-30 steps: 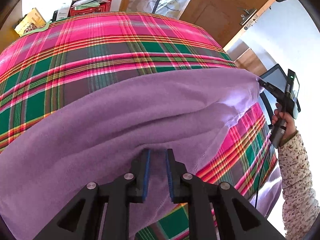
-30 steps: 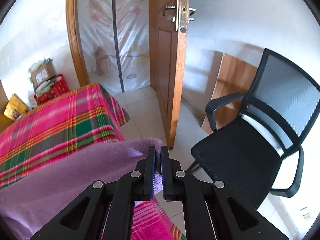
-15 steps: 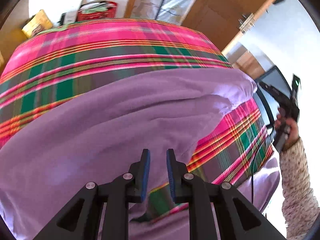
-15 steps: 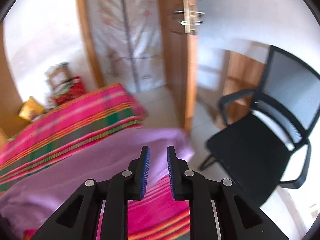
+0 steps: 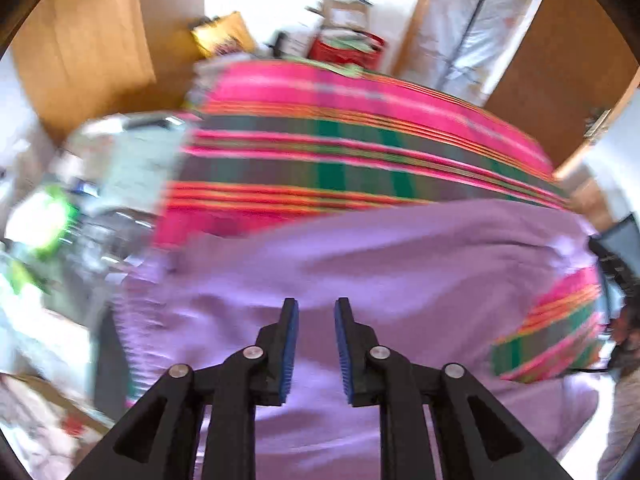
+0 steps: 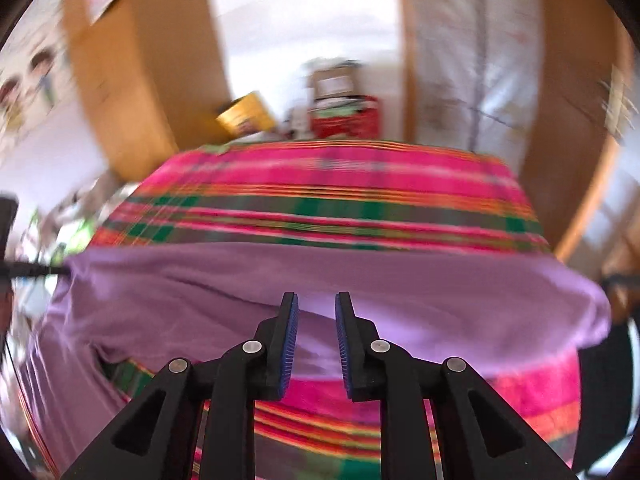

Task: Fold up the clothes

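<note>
Judging the purple garment (image 5: pixel 400 264) light, limp and crease-prone, spread on the plaid-covered table (image 5: pixel 360 152) just ahead of both claws, left claw (image 5: pixel 313 344) and right claw (image 6: pixel 316 340), both narrowly parted, newly opened and empty, we would pinch its hem corners.

A home room: plaid-covered table (image 6: pixel 320 184), wooden door (image 5: pixel 560 60), red basket (image 6: pixel 346 118) of clutter.

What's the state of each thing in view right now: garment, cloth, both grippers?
purple garment: released, lying folded over across the plaid cloth
plaid cloth: spread flat, partly covered
left gripper: jaws have just been opening, open, nothing between them
right gripper: jaws have just been opening, open, nothing between them
red basket: beyond the cloth, stuffed; blurred
</note>
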The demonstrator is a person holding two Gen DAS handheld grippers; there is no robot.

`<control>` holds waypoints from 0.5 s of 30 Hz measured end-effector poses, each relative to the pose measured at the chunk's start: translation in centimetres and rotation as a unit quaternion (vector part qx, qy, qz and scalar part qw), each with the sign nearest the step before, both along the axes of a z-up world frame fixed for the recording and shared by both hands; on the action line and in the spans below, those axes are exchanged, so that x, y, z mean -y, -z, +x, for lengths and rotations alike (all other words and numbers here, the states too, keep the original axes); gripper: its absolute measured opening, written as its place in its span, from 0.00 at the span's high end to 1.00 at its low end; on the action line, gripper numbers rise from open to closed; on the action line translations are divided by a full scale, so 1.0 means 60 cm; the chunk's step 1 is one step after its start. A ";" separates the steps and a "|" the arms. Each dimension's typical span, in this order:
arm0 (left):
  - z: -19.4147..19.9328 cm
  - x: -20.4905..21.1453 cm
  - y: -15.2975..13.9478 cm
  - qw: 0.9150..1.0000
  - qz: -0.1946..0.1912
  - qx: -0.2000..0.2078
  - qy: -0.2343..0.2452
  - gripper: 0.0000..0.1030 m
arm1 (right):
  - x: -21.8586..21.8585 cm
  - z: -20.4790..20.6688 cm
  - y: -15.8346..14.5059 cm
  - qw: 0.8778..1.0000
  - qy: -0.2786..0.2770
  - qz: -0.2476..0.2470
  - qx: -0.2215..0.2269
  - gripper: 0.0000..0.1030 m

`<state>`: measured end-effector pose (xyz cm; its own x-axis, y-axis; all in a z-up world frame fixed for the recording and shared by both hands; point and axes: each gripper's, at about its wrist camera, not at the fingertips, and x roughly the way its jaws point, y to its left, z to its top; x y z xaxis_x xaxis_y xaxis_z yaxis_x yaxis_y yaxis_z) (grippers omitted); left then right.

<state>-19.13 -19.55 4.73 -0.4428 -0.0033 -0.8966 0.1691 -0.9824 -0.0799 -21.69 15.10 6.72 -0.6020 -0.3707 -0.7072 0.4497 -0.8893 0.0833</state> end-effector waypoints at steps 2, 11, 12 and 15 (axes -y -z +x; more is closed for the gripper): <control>-0.007 0.016 0.004 1.000 -0.017 0.007 -0.002 0.80 | 0.055 -0.012 0.005 0.998 -0.050 0.022 0.005 0.80; -0.073 0.022 0.044 0.998 -0.040 0.033 0.040 0.79 | 0.187 -0.108 0.056 0.987 -0.117 0.102 0.033 0.78; -0.076 0.018 0.048 0.997 -0.041 0.033 0.049 0.79 | 0.189 -0.118 0.060 0.986 -0.122 0.102 0.039 0.78; -0.085 0.014 0.061 0.996 -0.050 0.042 0.064 0.79 | 0.188 -0.142 0.067 0.986 -0.132 0.086 0.060 0.77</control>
